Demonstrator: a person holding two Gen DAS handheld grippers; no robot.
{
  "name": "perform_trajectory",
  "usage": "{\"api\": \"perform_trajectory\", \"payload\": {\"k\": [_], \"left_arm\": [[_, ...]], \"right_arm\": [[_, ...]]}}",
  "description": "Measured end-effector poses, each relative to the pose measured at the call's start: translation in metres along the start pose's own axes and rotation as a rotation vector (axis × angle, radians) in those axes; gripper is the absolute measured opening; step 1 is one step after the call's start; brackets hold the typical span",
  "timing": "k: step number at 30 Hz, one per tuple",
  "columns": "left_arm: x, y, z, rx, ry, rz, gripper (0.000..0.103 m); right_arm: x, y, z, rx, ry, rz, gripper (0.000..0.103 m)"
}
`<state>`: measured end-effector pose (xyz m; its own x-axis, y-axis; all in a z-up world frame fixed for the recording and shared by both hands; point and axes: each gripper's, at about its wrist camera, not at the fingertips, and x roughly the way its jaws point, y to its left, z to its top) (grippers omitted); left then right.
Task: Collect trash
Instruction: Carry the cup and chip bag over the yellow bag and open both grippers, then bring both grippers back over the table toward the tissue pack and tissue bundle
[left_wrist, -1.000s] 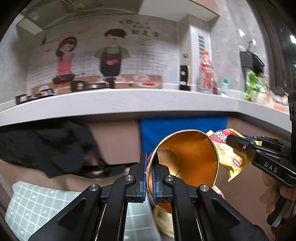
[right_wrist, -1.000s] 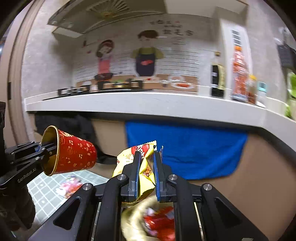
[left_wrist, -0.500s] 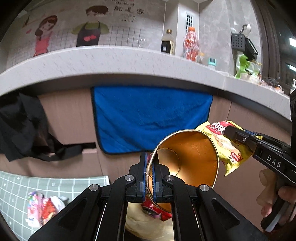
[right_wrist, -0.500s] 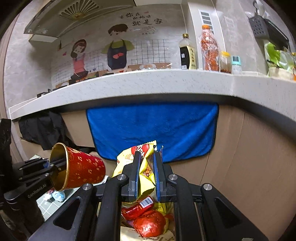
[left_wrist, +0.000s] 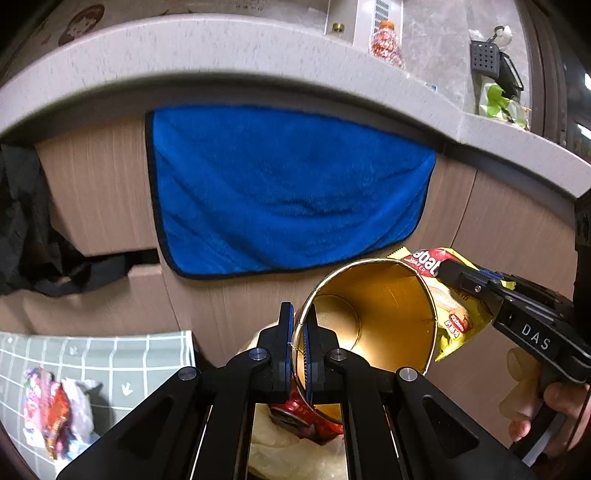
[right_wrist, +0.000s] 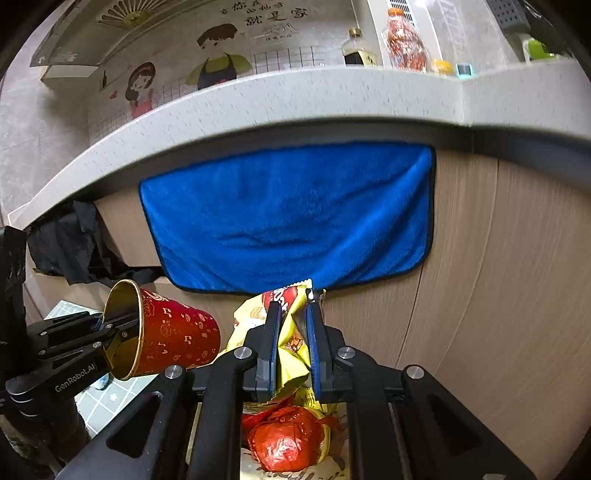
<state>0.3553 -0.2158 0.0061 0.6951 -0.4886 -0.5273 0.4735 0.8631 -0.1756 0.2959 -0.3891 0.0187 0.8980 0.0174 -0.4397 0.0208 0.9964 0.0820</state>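
Both hands carry trash to a bag down below. The left gripper (left_wrist: 298, 345) is pinched tight on the rim of a red paper cup (right_wrist: 173, 334), and the cup lies tipped on its side with its gold inside showing. The right gripper (right_wrist: 291, 343) is narrow and squeezes a yellow snack bag (right_wrist: 291, 343) between its pads.

The step looks like the drop. Right under both tools, at 6 o'clock, sits a pale trash bag (left_wrist: 295, 454) that already holds a red can (left_wrist: 303, 413) and a crumpled red wrapper (right_wrist: 286, 439). Next, I think each tool must hang over the bag's mouth and open, so the cup and the snack bag fall in.

The two tools are close side by side, so they could bump. More trash (left_wrist: 55, 410) waits on the green checked mat (left_wrist: 110, 354) at 8 o'clock in the left view. A blue towel (left_wrist: 288, 192) hangs at 12 o'clock on the cupboard under the counter (left_wrist: 221, 48). A black cloth (left_wrist: 26, 236) hangs at 9 o'clock. Neither is in the way.
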Motion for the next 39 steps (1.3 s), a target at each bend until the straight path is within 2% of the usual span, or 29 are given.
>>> {"api": "perform_trajectory", "payload": {"k": [5,11,18,19,21,22,23,25,27,30,32,35,39], "left_arm": [[0.024,0.009,-0.016,-0.015,0.041,-0.012,0.005],[0.054,0.019,-0.04,-0.04,0.147,-0.038,0.005],[0.064,0.021,-0.051,-0.057,0.18,-0.071,0.008],[0.065,0.021,-0.051,-0.056,0.184,-0.08,0.014],[0.068,0.021,-0.05,-0.066,0.194,-0.108,0.037],[0.067,0.021,-0.049,-0.074,0.195,-0.118,0.043],[0.066,0.023,-0.047,-0.084,0.194,-0.126,0.049],[0.064,0.025,-0.043,-0.099,0.188,-0.125,0.051],[0.057,0.031,-0.038,-0.119,0.172,-0.117,0.052],[0.043,0.041,-0.028,-0.136,0.142,-0.088,0.053],[0.033,0.046,-0.023,-0.138,0.118,-0.074,0.054],[0.02,0.057,-0.016,-0.182,0.101,-0.097,0.054],[-0.008,0.073,-0.009,-0.218,0.045,-0.082,0.054]], "right_arm": [[0.026,-0.008,-0.023,0.042,0.05,-0.004,0.012],[0.053,-0.011,-0.051,0.071,0.127,-0.012,0.013],[0.065,-0.011,-0.065,0.075,0.17,-0.019,0.014],[0.066,-0.011,-0.066,0.077,0.174,-0.021,0.015],[0.068,-0.013,-0.068,0.084,0.184,-0.016,0.016],[0.069,-0.013,-0.068,0.088,0.191,-0.014,0.019],[0.07,-0.012,-0.069,0.089,0.195,-0.016,0.022],[0.069,-0.012,-0.069,0.091,0.191,-0.017,0.036],[0.067,-0.013,-0.069,0.101,0.187,-0.016,0.037],[0.064,-0.014,-0.068,0.112,0.195,-0.018,0.044],[0.06,-0.013,-0.067,0.115,0.185,-0.031,0.044],[0.049,-0.015,-0.063,0.146,0.15,-0.055,0.044],[0.033,-0.017,-0.054,0.192,0.11,-0.04,0.044]]}}
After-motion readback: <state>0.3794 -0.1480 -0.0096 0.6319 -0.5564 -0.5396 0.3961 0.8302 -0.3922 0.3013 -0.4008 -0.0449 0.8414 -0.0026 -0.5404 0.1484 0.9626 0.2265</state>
